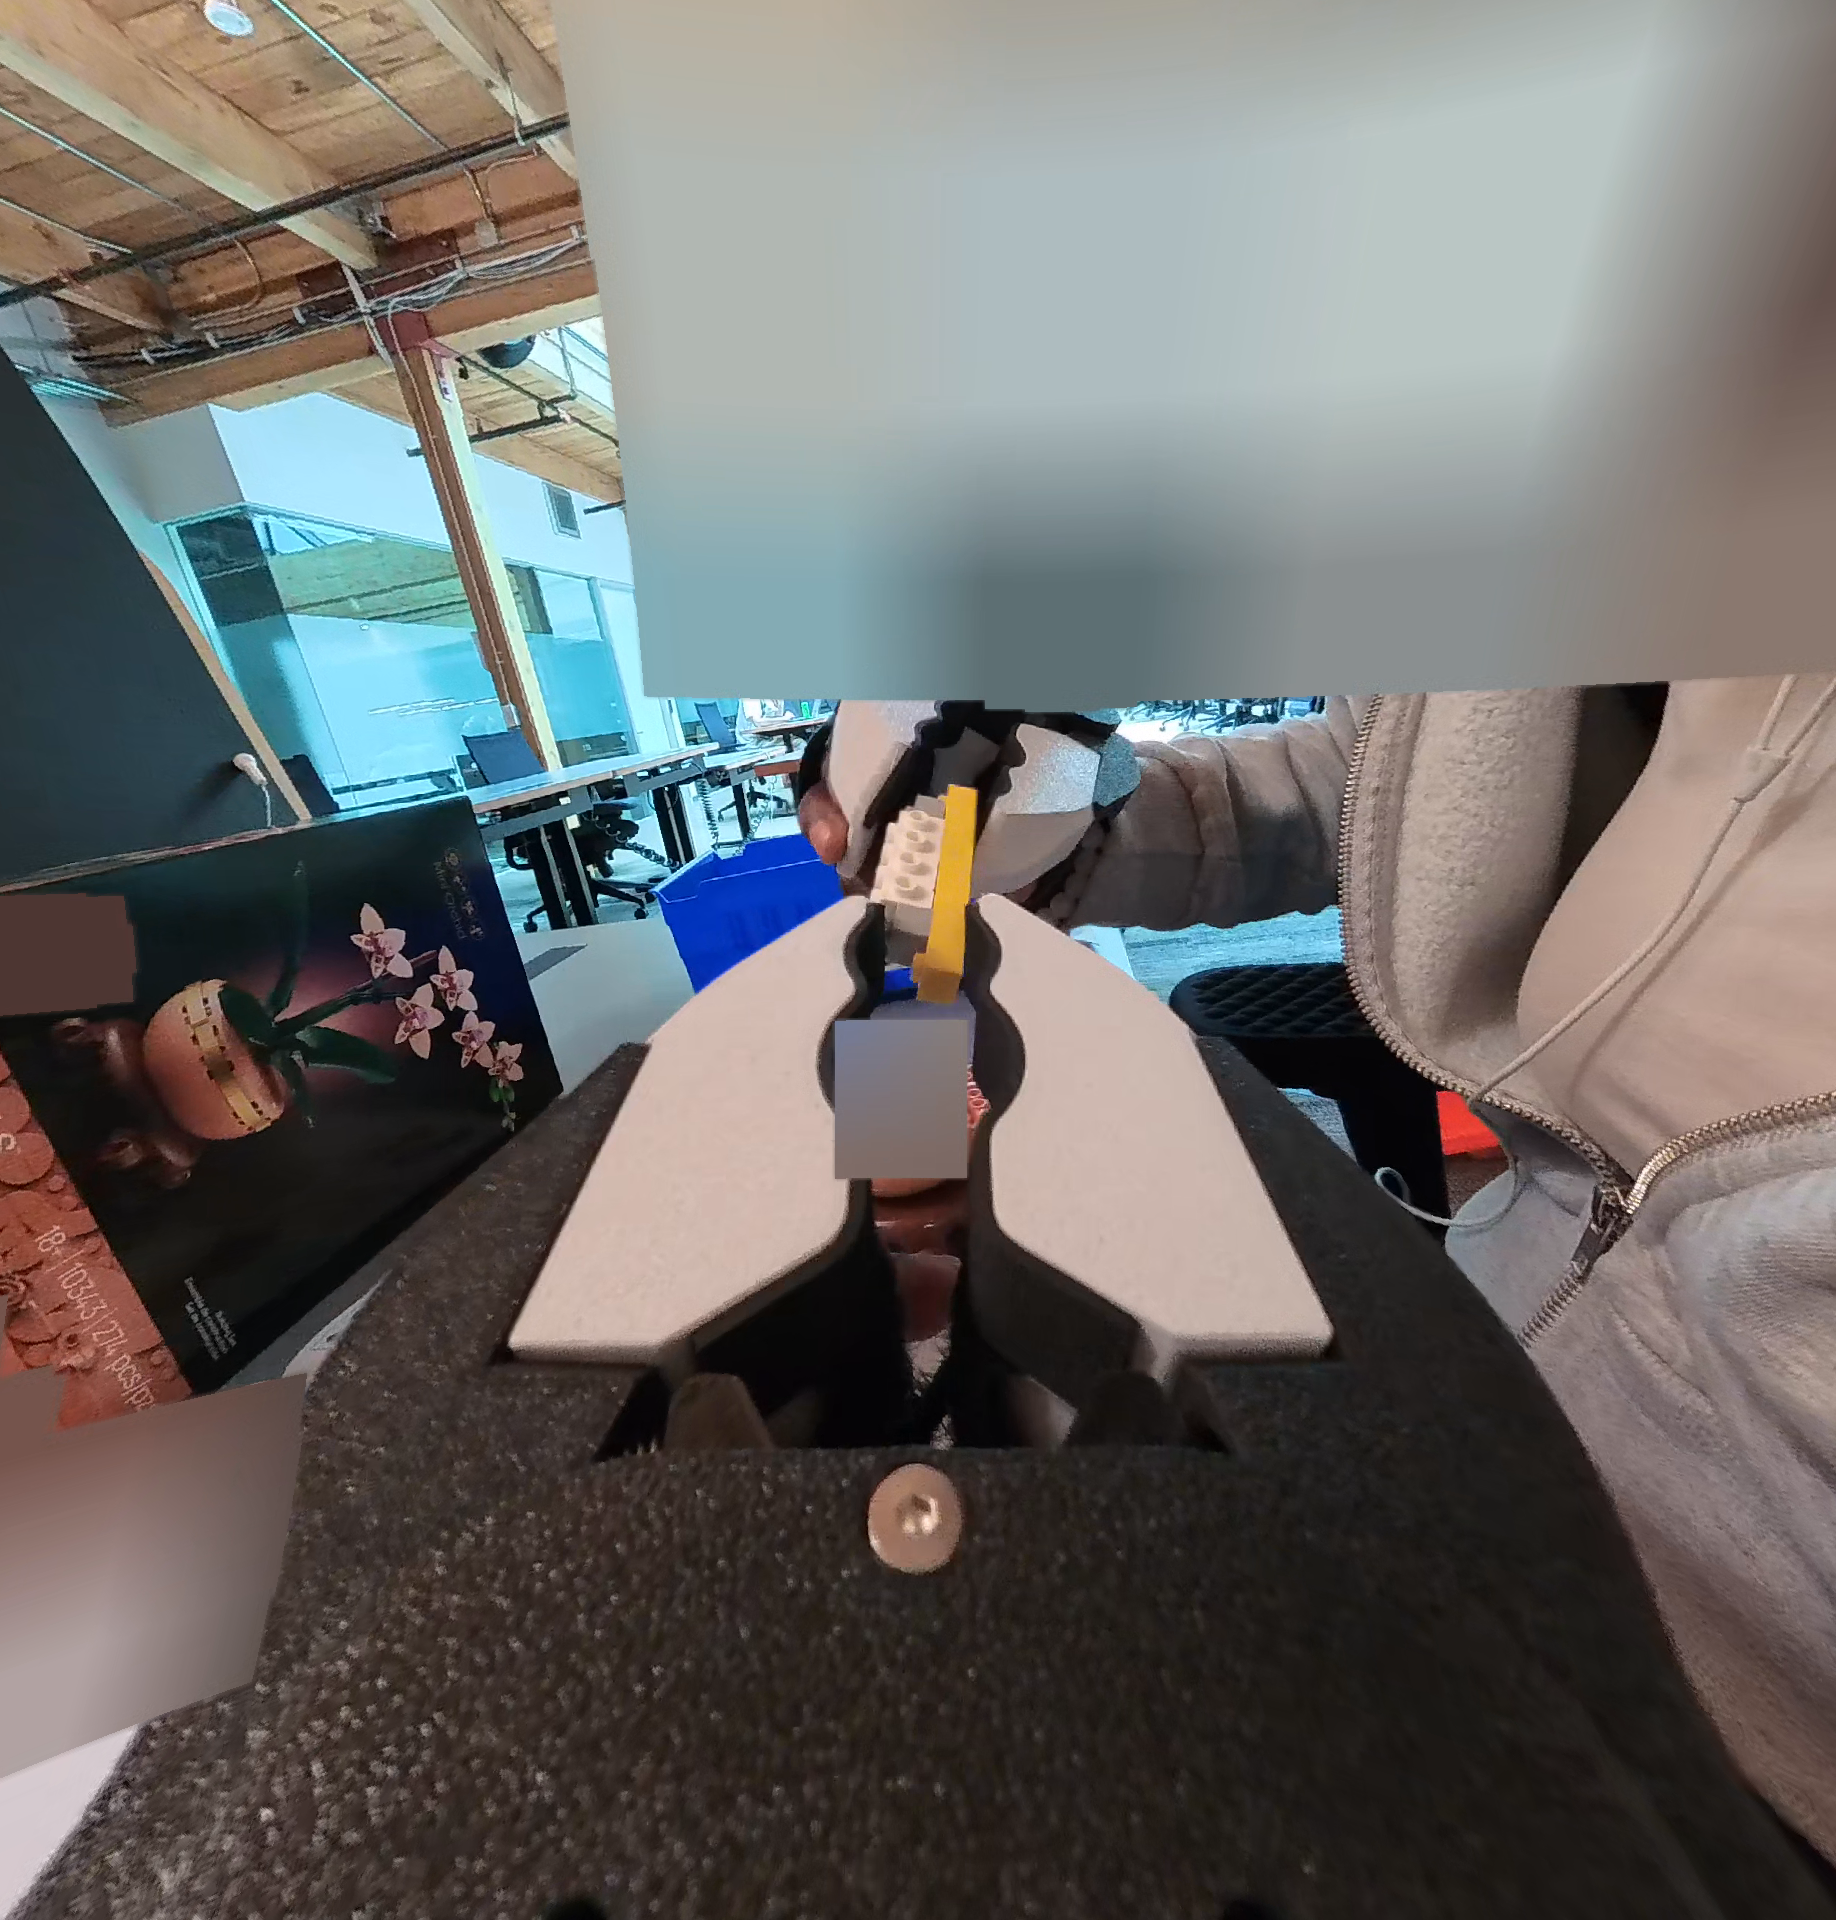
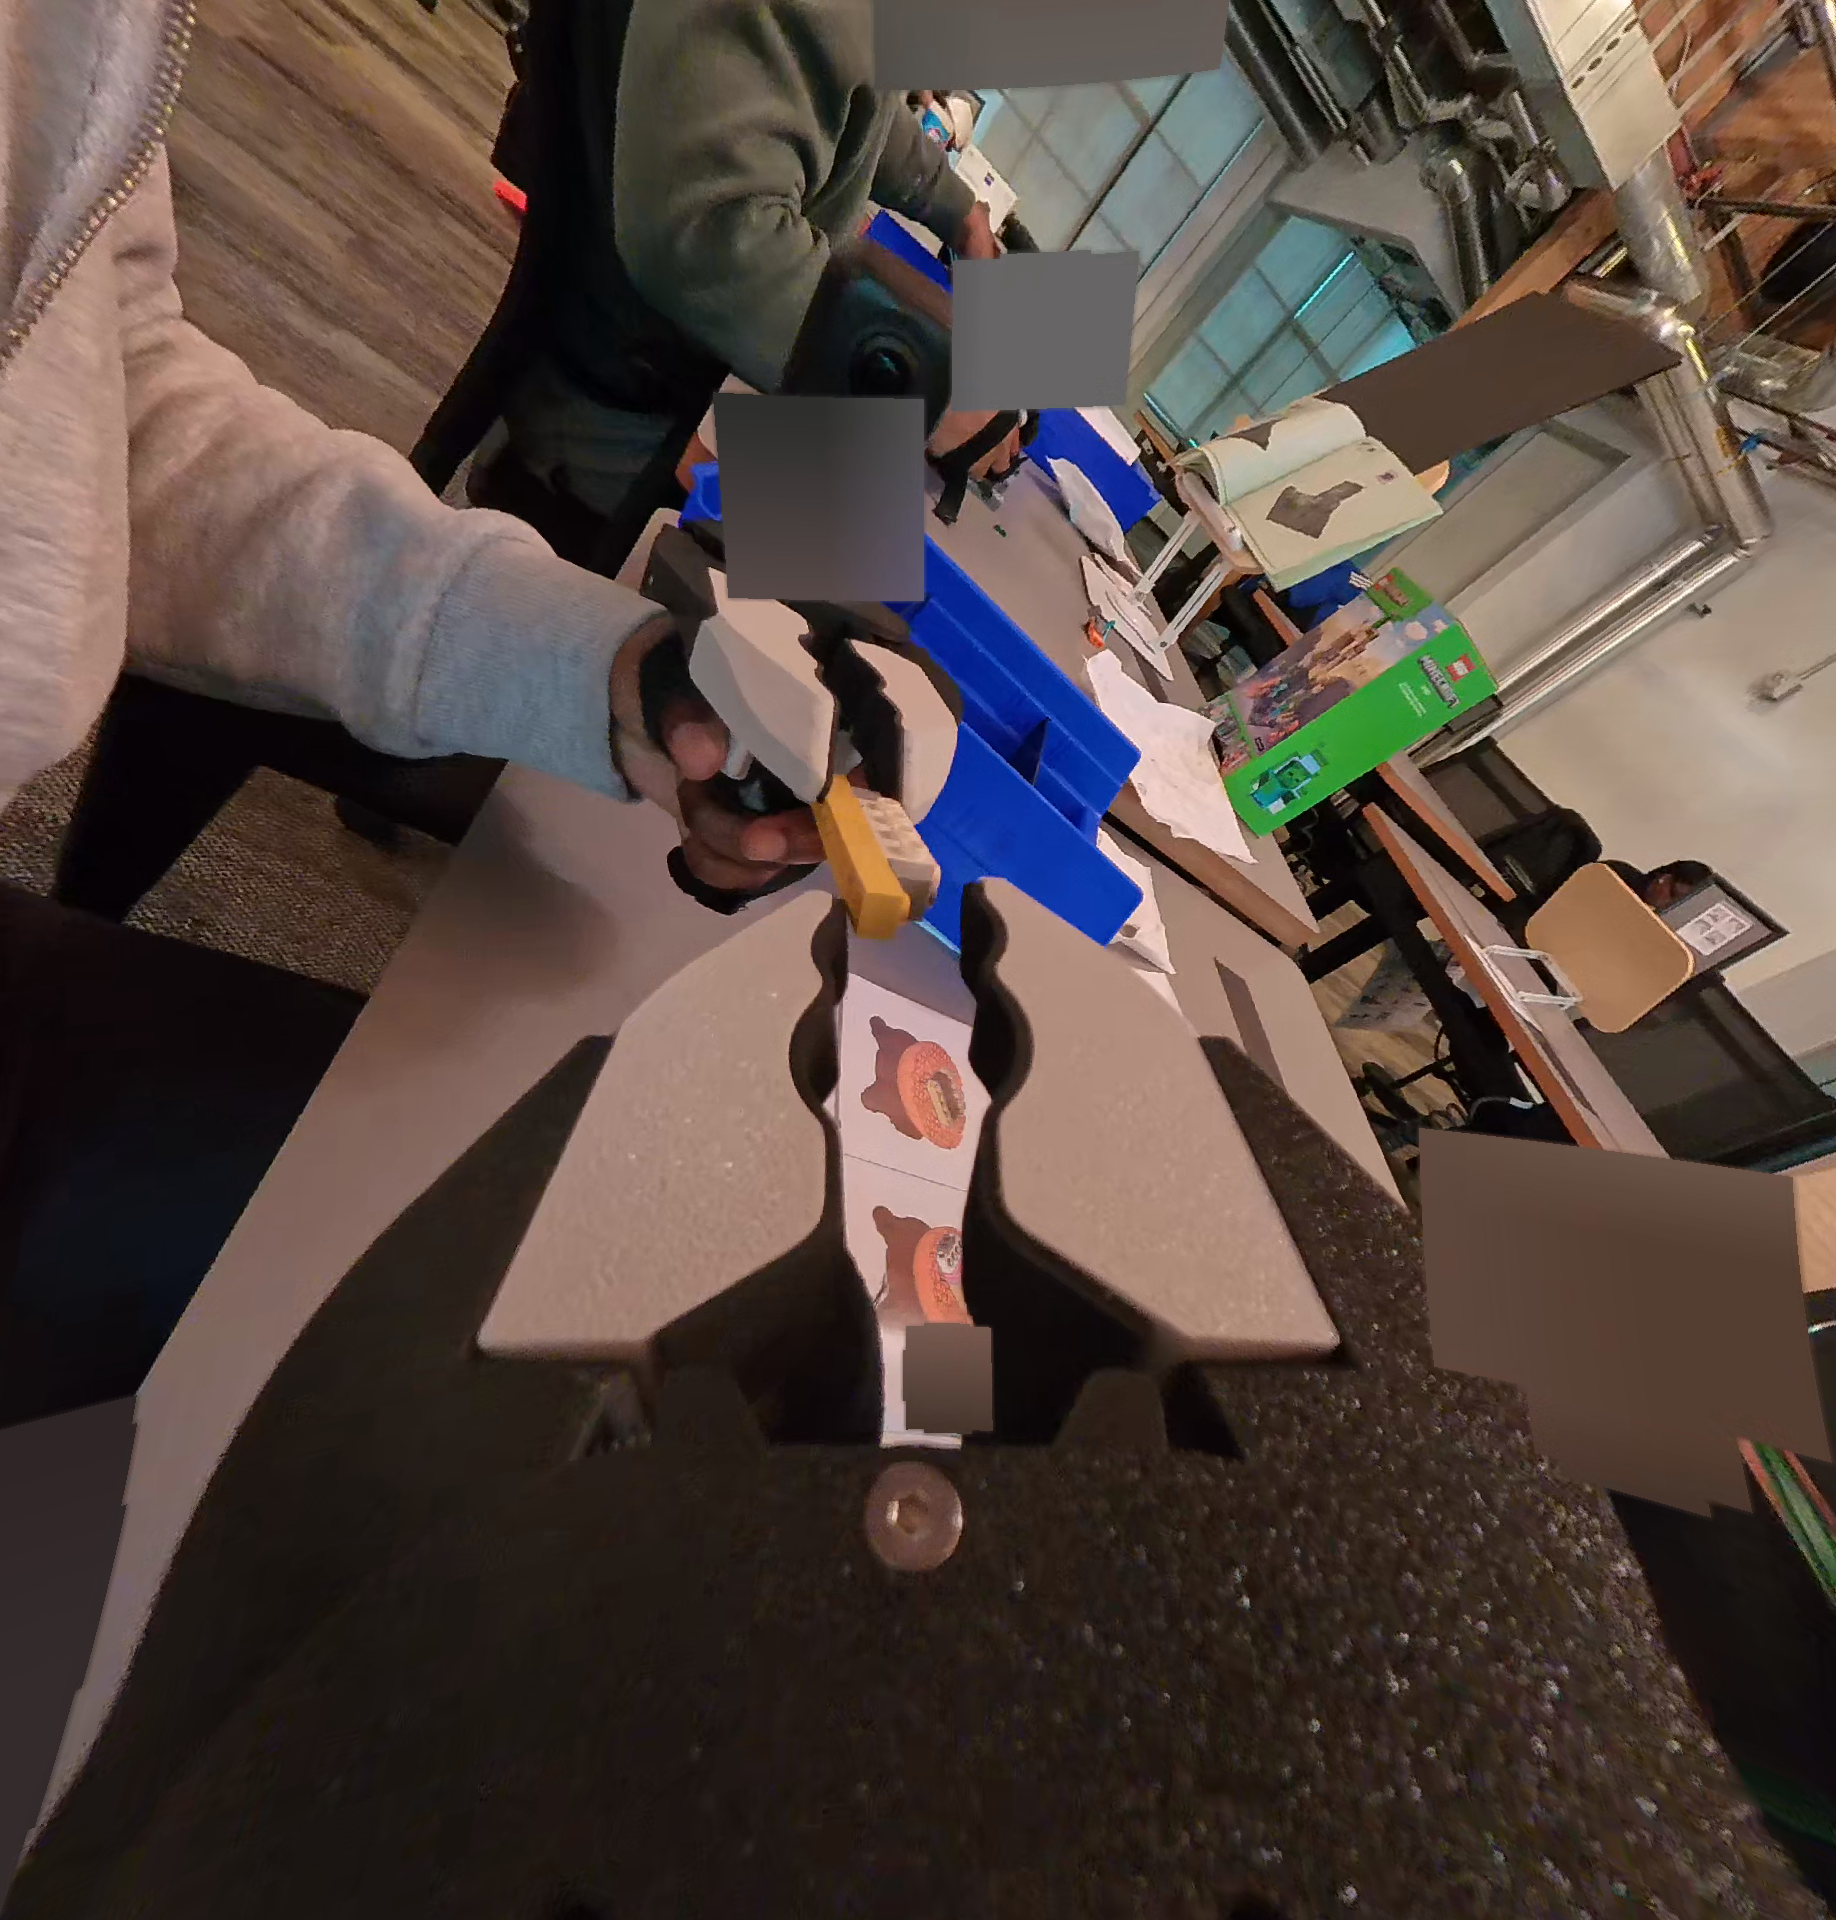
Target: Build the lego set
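Left wrist view shows the left gripper [image 1: 924,920] clamped on the lower end of the yellow-and-white brick piece [image 1: 940,883]. Its long axis points straight at the right gripper [image 2: 906,914], whose jaws stand partly apart and empty, with the piece's free end at their tips. A blue bin [image 2: 1018,727] sits just behind, and nothing blocks the way.

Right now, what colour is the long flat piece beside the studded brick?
Yellow; the long flat piece shows best in the left wrist view.
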The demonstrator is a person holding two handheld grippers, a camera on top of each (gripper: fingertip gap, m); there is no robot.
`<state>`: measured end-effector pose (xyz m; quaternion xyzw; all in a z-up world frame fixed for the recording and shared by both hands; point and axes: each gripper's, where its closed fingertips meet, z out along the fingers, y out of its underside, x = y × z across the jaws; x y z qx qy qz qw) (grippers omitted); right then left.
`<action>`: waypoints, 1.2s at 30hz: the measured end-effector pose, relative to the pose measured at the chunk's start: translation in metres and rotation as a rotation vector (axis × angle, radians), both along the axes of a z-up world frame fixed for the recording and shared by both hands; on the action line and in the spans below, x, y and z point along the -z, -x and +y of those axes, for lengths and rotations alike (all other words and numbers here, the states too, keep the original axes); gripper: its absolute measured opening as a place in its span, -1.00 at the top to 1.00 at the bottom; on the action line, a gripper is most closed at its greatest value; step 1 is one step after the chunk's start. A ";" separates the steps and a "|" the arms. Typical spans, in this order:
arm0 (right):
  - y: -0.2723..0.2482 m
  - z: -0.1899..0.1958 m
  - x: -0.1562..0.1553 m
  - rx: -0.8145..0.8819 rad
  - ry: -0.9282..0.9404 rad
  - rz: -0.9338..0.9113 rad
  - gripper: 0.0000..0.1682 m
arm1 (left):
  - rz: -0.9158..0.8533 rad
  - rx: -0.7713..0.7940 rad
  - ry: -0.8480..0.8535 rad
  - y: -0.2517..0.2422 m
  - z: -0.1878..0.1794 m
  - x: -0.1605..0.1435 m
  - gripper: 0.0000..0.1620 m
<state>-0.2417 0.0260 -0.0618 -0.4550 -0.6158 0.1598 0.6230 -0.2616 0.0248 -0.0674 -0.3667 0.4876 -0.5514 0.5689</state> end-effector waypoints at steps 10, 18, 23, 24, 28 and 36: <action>-0.002 -0.003 0.003 0.004 -0.054 -0.054 0.82 | 0.010 0.003 0.014 -0.001 0.001 0.001 0.83; -0.005 -0.007 0.009 -0.042 0.002 -0.103 0.84 | 0.014 0.018 0.008 -0.004 -0.003 0.002 0.83; -0.004 -0.006 0.007 -0.029 -0.052 -0.119 0.84 | -0.002 0.003 0.015 -0.003 -0.001 -0.001 0.83; -0.004 -0.005 0.006 -0.017 -0.068 -0.121 0.84 | -0.004 -0.013 0.011 -0.003 0.001 -0.001 0.83; 0.001 -0.007 0.005 -0.026 -0.111 -0.129 0.84 | -0.029 -0.074 0.033 -0.004 0.010 -0.003 0.81; -0.004 0.019 0.004 0.020 -0.086 -0.071 0.84 | -0.061 -0.274 0.064 0.027 0.052 -0.006 0.90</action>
